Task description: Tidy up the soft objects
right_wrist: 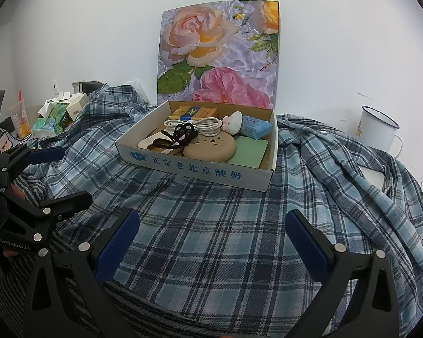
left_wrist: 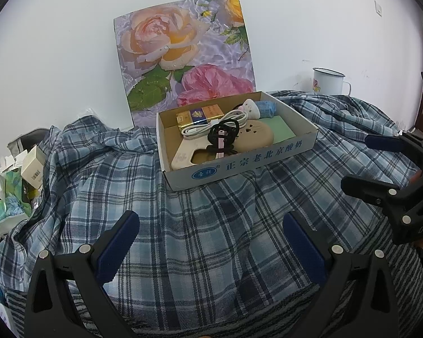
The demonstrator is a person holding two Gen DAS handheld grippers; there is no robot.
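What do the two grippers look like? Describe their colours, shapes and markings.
Both are alike: the left gripper and right gripper have black, angular plastic frames with triangular cut-outs and round silver bolt heads. Each finger carries a flat dark blue pad. White lettering marks the bodies: "GenRobot.AI" on the left one seen from the right wrist view, and partly visible letters "DAS" on the right one.

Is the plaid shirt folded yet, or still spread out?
Spread out, not folded. The plaid shirt lies loosely rumpled across the surface, running under the cardboard box, with its buttoned edge bunched toward the enamel mug.
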